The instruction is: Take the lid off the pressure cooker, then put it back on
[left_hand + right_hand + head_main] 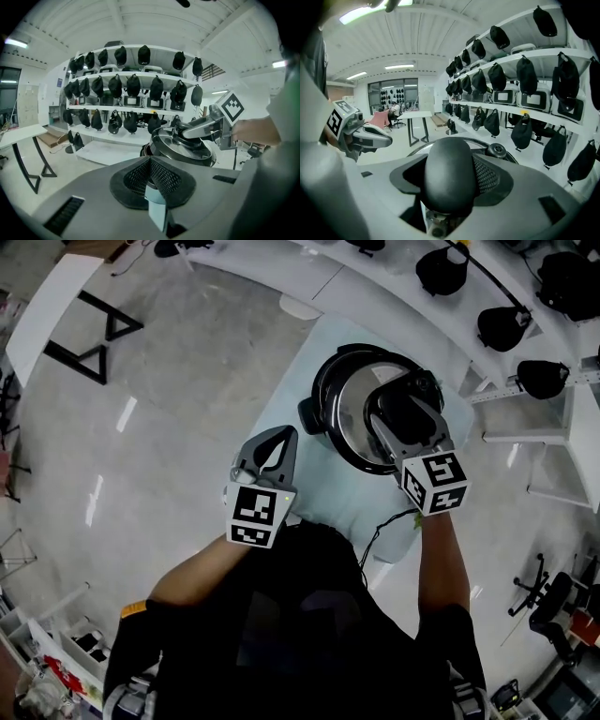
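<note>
The pressure cooker (323, 390) stands on a pale bench (333, 493), and its silvery lid (361, 423) lies over the black body. In the left gripper view the lid looks slightly tilted. No view shows whether it is fully seated on the rim.

The right tool (405, 409) reaches over the lid from the person's side. Its jaws are clamped on the rounded black handle (447, 168) at the lid's centre. In the right gripper view this handle fills the space between the jaws. Part of the lid's rim and a small round valve (497, 150) show just behind it.

The left tool (281, 439) hangs to the left of the cooker, near its side but apart from it. It touches neither the pot nor the lid. Its jaws are pressed together with nothing between them, and they point toward the cooker.

A thin black cable (384, 521) runs across the bench on the near side of the cooker, close to the right forearm. Beyond the bench, white shelves (133, 110) carry rows of black bags (133, 86) and some pale boxes. The floor (187, 409) around the bench is glossy grey.
</note>
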A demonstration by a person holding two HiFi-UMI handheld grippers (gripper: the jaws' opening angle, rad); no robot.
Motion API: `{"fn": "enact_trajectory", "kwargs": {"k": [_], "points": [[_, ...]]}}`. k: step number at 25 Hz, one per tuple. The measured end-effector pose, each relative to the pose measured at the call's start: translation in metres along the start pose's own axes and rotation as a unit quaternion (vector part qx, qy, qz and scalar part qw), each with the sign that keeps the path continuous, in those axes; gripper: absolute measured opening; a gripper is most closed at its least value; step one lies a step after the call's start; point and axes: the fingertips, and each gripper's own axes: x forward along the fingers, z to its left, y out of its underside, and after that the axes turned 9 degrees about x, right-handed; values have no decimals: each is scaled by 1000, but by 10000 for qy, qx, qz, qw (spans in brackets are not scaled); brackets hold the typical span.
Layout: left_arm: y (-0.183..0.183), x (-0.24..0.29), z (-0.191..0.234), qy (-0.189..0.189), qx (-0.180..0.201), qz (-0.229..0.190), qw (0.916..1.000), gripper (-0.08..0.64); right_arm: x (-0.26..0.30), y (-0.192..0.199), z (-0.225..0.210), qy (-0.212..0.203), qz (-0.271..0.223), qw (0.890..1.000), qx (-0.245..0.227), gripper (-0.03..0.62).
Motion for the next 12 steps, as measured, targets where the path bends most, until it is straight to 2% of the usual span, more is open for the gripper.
{"fn": "enact_trajectory", "kwargs": {"k": [6, 12], "points": [[7, 3, 10, -209, -115, 109, 9997, 8, 31, 3, -2, -277, 190, 9994, -122, 295], [12, 6, 15, -271, -196, 144, 9993, 8, 52, 8, -3, -343, 408, 9984, -181, 295]]}}
